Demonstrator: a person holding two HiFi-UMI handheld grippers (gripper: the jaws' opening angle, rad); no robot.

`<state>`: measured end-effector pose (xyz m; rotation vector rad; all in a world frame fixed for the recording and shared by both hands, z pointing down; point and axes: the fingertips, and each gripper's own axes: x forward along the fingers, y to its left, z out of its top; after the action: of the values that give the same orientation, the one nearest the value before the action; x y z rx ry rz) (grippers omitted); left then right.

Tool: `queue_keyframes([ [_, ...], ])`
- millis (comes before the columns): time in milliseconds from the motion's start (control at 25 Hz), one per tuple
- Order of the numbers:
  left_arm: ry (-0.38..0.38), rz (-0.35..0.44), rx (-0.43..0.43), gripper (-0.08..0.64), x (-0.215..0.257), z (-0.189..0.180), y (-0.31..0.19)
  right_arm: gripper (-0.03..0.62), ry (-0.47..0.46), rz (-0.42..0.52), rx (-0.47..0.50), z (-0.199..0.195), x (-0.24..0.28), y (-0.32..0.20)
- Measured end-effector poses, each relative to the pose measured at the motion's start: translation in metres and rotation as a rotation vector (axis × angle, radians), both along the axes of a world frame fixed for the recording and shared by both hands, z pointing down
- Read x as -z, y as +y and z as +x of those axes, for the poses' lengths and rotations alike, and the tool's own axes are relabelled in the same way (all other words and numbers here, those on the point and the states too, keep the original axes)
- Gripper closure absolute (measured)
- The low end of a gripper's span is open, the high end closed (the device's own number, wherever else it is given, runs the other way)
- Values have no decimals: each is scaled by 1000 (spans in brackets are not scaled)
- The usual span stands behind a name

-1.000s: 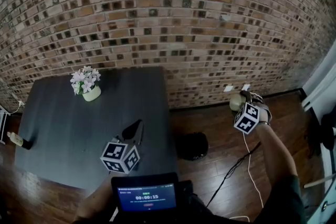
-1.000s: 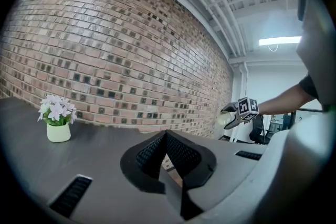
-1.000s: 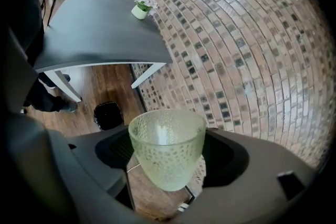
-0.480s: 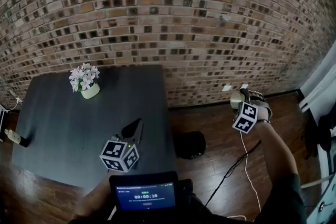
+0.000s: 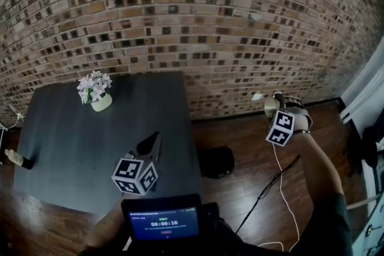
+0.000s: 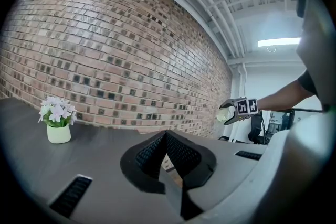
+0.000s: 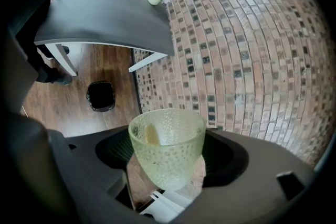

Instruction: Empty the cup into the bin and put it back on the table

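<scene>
– Along the back, what fills the view?
– A brick wall, running the whole width, with a wooden floor at its foot.
– And the next biggest thing?
– A dark grey table at the left, its far edge close to the wall.
– Where is the bin?
– The black bin sits on the floor just beside the table's right edge, lower than the tabletop.
– The grippers?
– The left gripper hangs over the table's near right part, pointing level toward the wall. Its jaws meet at the tips with nothing between them. The right gripper is out over the floor to the right of the table, near the wall, tilted downward. Its jaws stand wide, one pad on each side of the cup, gripping it.
– Anything on the tabletop?
– A small pot of pale flowers, near the far left corner.
– So the cup is off the table?
– Yes. It is pale green dimpled glass, held in the air, well apart from the bin, which lies lower and toward the table. A small yellowish bit shows against its inner wall. What it is I cannot tell.
</scene>
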<state>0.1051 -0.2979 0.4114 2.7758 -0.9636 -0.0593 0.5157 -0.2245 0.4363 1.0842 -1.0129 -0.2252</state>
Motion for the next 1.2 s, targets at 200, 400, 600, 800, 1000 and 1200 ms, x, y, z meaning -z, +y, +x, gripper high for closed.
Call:
queue_keyframes([
  [200, -23, 14, -1, 560, -3, -2, 1, 204, 26, -19, 1, -1, -2, 4],
  [400, -34, 20, 1, 560, -5, -5, 2, 204, 74, -40, 10, 1, 3, 3],
  [600, -30, 7, 2, 560, -6, -6, 2, 204, 118, -72, 37, -1, 4, 1],
  [800, -26, 3, 0, 560, -7, -7, 1, 204, 158, -94, 57, -3, 5, 0],
  [1000, -15, 6, -7, 560, -4, -8, 3, 204, 198, -104, 74, -4, 7, -1],
  [1200, -18, 5, -10, 560, -3, -6, 2, 204, 211, -105, 75, -3, 6, 0],
])
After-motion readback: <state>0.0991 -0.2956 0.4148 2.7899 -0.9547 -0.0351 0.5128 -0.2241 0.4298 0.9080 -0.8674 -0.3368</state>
